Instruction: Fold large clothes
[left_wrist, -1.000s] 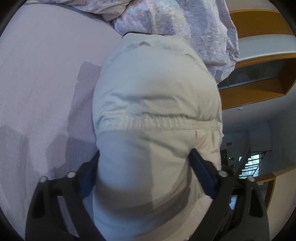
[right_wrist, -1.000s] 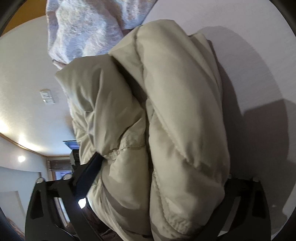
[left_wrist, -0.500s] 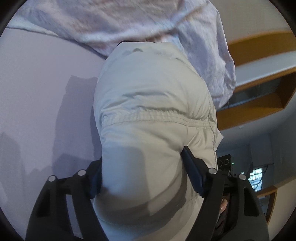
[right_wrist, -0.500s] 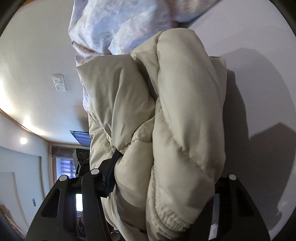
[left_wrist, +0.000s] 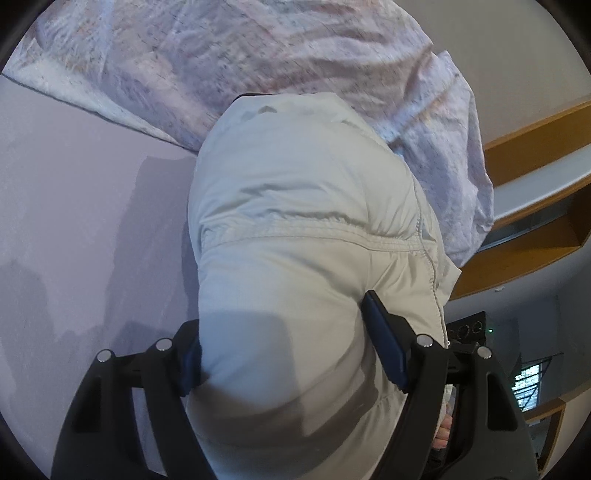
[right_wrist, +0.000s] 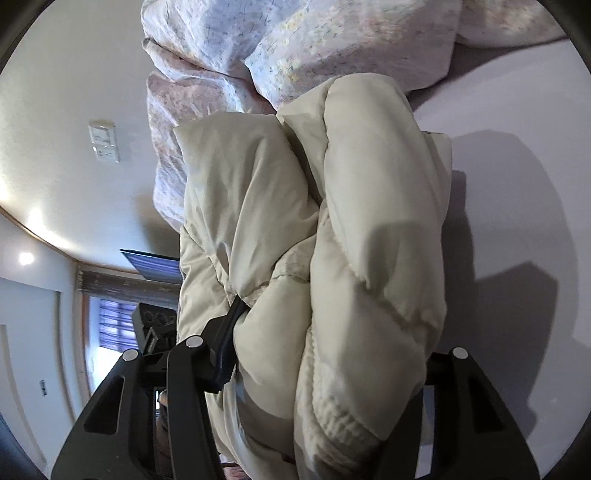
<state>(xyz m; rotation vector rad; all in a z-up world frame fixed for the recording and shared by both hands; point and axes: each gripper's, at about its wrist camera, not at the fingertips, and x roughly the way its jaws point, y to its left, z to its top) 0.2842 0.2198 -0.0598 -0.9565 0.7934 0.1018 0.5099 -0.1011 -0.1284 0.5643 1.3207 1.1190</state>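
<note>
The puffy jacket is bundled into a thick roll and held off the bed between both tools; it fills the middle of each view, its long axis running straight out from the fingers toward the crumpled quilt beyond.

The left gripper has its fingers spread wide around the roll and pressed into the padding on both sides, so the fabric bulges out past the blue pads; the stitched seam of the jacket crosses just ahead of them. The right gripper clamps the same bundle from its own end; one finger is buried in a crease between two padded folds, the other is mostly hidden behind the bulk, so the grip on that side is a judgement, not something fully seen.

The relation that matters next: the far tip of the roll lies almost against the quilt, with the bare lilac sheet to one side of it in each view; setting the bundle down flat calls for moving it toward that open sheet, away from the quilt. Neither hand looks clearly nearer the sheet; both hold at the near end of the roll, so the free end may droop or unroll if one lets go first.

No brand, label or readable writing shows on the jacket or bedding; a wall switch plate is visible in the right view but carries no legible text.
</note>
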